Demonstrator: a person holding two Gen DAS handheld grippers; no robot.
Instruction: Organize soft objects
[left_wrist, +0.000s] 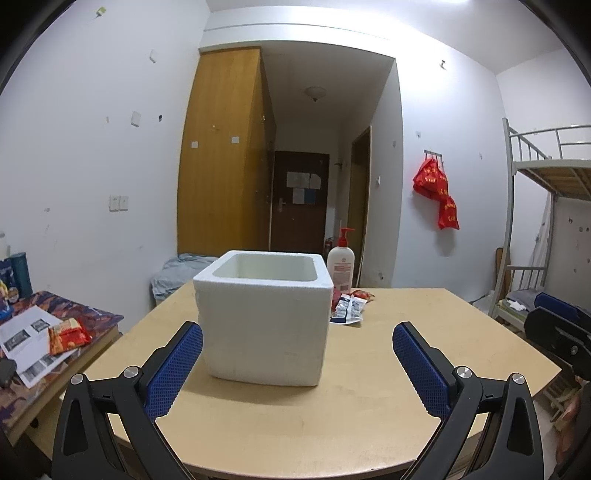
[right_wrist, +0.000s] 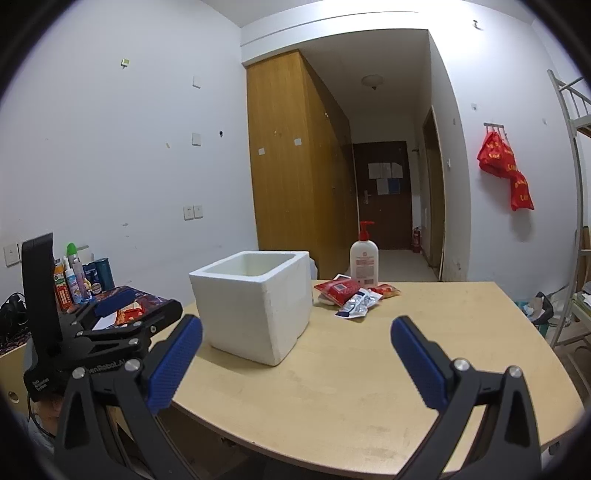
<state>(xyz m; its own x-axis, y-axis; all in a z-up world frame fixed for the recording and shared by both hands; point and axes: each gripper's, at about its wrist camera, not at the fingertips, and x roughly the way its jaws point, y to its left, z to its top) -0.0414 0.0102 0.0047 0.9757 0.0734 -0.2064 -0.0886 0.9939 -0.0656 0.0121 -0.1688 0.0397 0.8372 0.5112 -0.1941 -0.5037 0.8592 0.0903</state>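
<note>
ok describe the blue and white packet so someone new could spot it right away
Start at the wooden table and find the white foam box. Right of the box, in front of the pump bottle, lies a small pile of packets. The blue and white packet is the one nearest the grippers, flat on the table; its neighbours, the red packets, lie behind it.

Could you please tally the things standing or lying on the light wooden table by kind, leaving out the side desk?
Foam box: 1
Pump bottle: 1
Red packets: 2
Blue-and-white packet: 1
Total: 5, though the packets overlap, so one more may be hidden.
</note>
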